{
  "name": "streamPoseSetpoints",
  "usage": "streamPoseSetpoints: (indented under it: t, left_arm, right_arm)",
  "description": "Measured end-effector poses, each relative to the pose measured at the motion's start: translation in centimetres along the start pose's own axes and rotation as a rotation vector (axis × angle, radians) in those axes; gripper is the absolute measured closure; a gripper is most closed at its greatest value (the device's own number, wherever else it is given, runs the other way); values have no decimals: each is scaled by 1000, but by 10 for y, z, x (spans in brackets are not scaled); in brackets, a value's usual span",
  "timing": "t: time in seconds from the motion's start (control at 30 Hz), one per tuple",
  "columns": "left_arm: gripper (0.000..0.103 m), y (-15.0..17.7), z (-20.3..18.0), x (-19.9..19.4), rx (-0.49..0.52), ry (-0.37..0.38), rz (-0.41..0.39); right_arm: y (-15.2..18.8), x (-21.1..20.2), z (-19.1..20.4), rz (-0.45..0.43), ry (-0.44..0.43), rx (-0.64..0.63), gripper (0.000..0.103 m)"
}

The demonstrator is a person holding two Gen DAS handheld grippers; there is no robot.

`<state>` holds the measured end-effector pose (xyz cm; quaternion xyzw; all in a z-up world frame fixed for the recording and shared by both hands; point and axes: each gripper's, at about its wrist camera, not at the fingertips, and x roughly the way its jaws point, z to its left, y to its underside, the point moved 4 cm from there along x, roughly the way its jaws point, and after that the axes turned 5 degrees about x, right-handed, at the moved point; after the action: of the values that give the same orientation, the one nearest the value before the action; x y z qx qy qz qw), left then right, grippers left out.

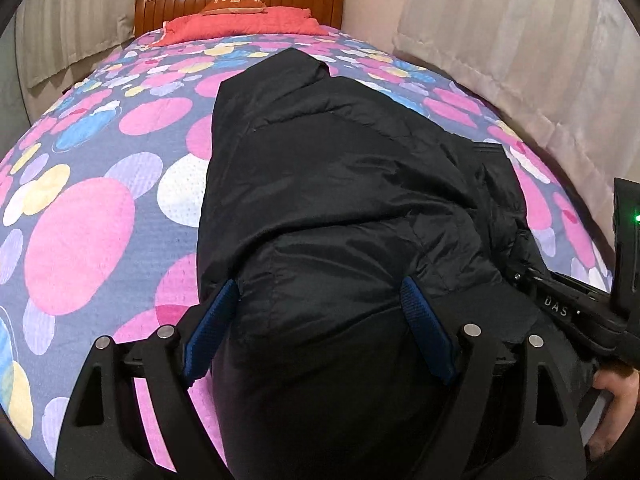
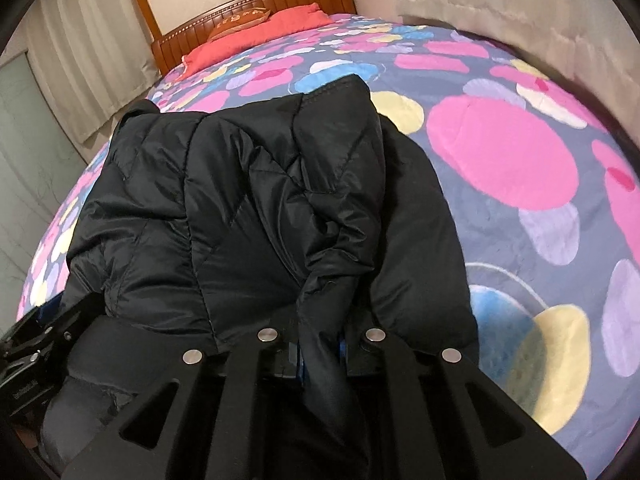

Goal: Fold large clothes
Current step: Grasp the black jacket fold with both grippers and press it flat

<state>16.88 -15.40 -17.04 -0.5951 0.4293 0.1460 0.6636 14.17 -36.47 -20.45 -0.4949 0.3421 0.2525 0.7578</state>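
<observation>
A large black quilted jacket (image 1: 340,168) lies lengthwise on the bed, its near end bunched up at me. My left gripper (image 1: 320,320) is open, its blue pads (image 1: 212,332) wide apart on either side of the jacket's near end. In the right wrist view the jacket (image 2: 248,200) is partly folded. My right gripper (image 2: 320,350) is shut on a pinched fold of the black fabric (image 2: 324,312). The right gripper's body shows at the right edge of the left wrist view (image 1: 580,312).
The bed has a bedspread (image 1: 80,240) with pink, blue and yellow circles. A red pillow (image 1: 244,26) and a wooden headboard (image 1: 240,0) are at the far end. Curtains (image 1: 520,60) hang along the right side and the left.
</observation>
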Motion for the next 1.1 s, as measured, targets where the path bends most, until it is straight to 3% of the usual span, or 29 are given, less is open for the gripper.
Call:
streamPoseSetpoints:
  t: [0.2,0.37,0.43,0.53,0.6,0.73,0.8,0.87,1.1]
  left_arm:
    - [20,0,1,-6,-4,0,-30]
    - [21,0,7,-23,-37,23,-36]
    - [21,-1,11,-32,-54,25,-34]
    - [21,-8,17,-48,-71,14,-60]
    - [21,-17,23,-61,-89,7,-89]
    - [21,-41,33,-72,-135,-16,-115]
    - [21,-53,34,-69,-162,-38,-111]
    - [21,-61,32,-62,-192,-13,-109]
    - [21,-55,20,-14,-207,-14,-18]
  right_arm:
    - [-1,-7,2,-16,2,24,91]
    - [-6,-24,2,0,32,22,75]
    - [-8,-37,3,-3,69,19,70]
    - [-15,-63,9,-30,174,-21,70]
    - [-24,-82,18,-75,200,-35,70]
    - [-46,-102,49,-134,131,-59,70]
    - [-59,-98,61,-149,98,-62,69]
    - [-71,-81,73,-155,62,-69,69]
    - [-69,-21,57,-63,147,-51,69]
